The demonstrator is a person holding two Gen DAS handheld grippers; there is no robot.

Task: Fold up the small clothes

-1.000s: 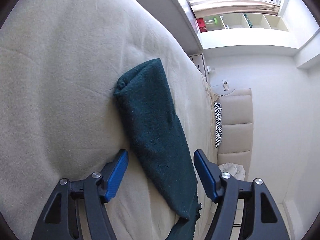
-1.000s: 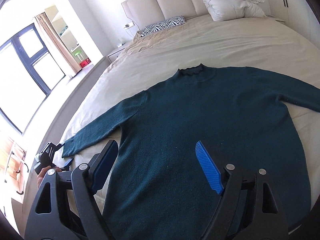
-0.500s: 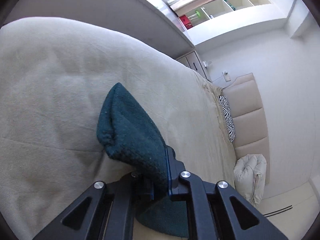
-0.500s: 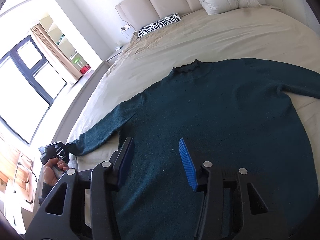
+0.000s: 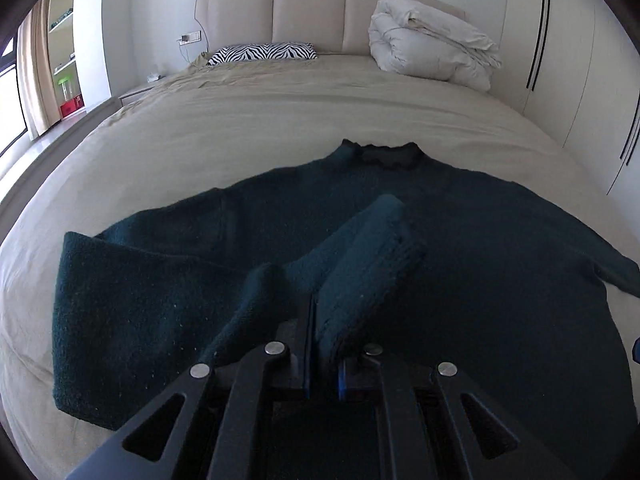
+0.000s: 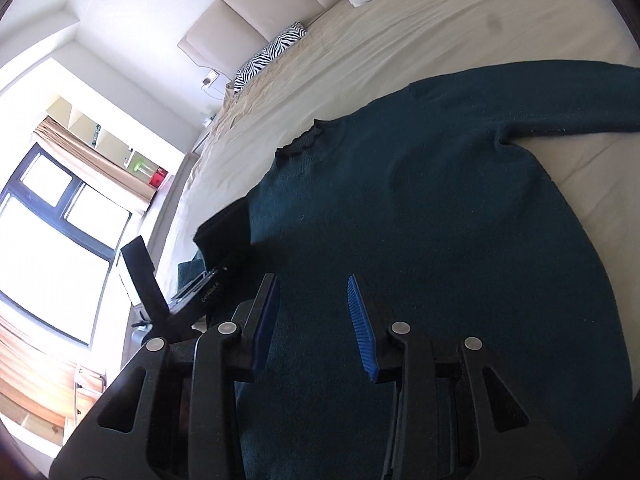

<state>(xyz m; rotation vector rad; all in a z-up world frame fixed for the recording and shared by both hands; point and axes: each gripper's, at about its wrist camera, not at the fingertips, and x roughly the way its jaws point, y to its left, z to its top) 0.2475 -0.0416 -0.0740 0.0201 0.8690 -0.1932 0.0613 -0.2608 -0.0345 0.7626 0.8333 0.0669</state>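
Sweater (image 5: 500,248) lay flat, front up, across the near end of the bed (image 5: 280,120), collar (image 5: 380,154) pointing at the headboard (image 5: 308,8). Its left sleeve (image 5: 360,256) was already pulled in over the chest, cuff end clamped in the left gripper (image 5: 322,344), jaws pinched tight on the knit. That sleeve was not yet laid down: it hung off the pads in a loose arc, with a slack fold bunched at the shoulder side. Right sleeve (image 6: 560,96) was stretched straight out on the sheet, untouched. Right gripper (image 6: 312,320) hovered over the lower body panel, jaws apart and having just been closing, nothing pinched between them as far as I could see; cannot tell whether the tips touched the fabric. My read: fold was at its first step, maybe a fifth done. Left to do, judging by the layout: drop and flatten the left sleeve, bring the right sleeve across, fold the sides if wanted, then double the hem up to the collar. Further out sat a rolled white duvet (image 5: 432,36) and a zebra pillow (image 5: 264,53) by the headboard, well clear of the work area.
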